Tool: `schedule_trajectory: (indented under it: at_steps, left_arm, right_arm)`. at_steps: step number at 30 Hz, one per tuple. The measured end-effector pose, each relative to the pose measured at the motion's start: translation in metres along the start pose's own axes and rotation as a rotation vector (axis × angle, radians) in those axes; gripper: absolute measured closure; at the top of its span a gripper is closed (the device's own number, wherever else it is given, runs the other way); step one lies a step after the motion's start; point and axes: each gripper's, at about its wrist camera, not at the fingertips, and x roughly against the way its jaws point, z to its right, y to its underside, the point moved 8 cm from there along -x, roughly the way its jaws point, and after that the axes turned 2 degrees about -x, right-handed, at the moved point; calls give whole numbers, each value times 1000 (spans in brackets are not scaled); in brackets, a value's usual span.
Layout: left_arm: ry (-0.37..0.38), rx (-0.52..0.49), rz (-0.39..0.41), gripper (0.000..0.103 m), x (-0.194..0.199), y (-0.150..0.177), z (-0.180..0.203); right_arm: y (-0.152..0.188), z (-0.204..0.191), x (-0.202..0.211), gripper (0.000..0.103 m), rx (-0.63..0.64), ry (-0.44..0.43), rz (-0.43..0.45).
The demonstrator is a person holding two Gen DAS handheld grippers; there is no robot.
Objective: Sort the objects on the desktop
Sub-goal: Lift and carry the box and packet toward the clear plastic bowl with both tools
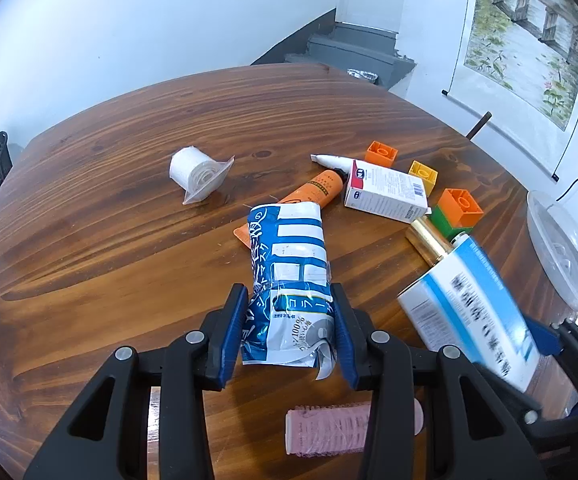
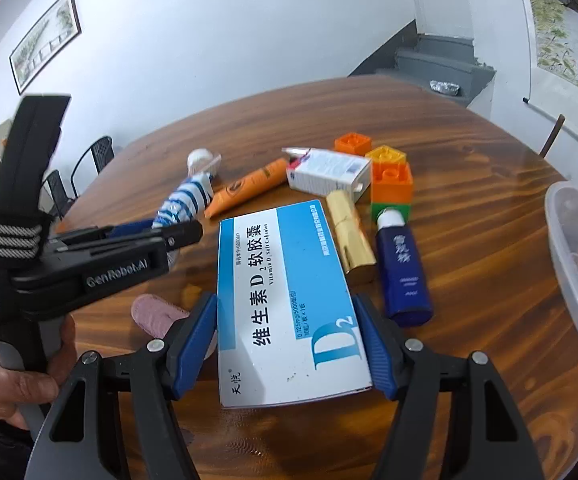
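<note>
Both my grippers hold packages above the tabletop (image 1: 109, 168).
My left gripper (image 1: 289, 320) pinches a crumpled blue-and-white packet (image 1: 289, 264); my right gripper (image 2: 289, 344) clasps the blue-and-white medicine box (image 2: 285, 304), with tubes and blocks lying beyond.

Table (image 1: 109, 200) glossy varnished wood; packet (image 1: 289, 248) shiny crinkled plastic; box (image 2: 285, 300) smooth card; tube (image 2: 351, 236) seemingly gold foil.
</note>
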Motion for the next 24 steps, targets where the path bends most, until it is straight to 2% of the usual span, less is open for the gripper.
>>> schedule_trajectory:
  at_steps: [6, 11, 24]
  left_arm:
    - [9, -17, 27, 59, 10, -2, 15]
    - [44, -51, 47, 59, 17, -6, 46]
    - [158, -150, 31, 59, 13, -19, 156]
  right_arm:
    - [-11, 19, 22, 31, -35, 35, 69]
    - [-17, 49, 43, 31, -87, 84, 123]
    - [-26, 171, 118, 31, -258, 283, 308]
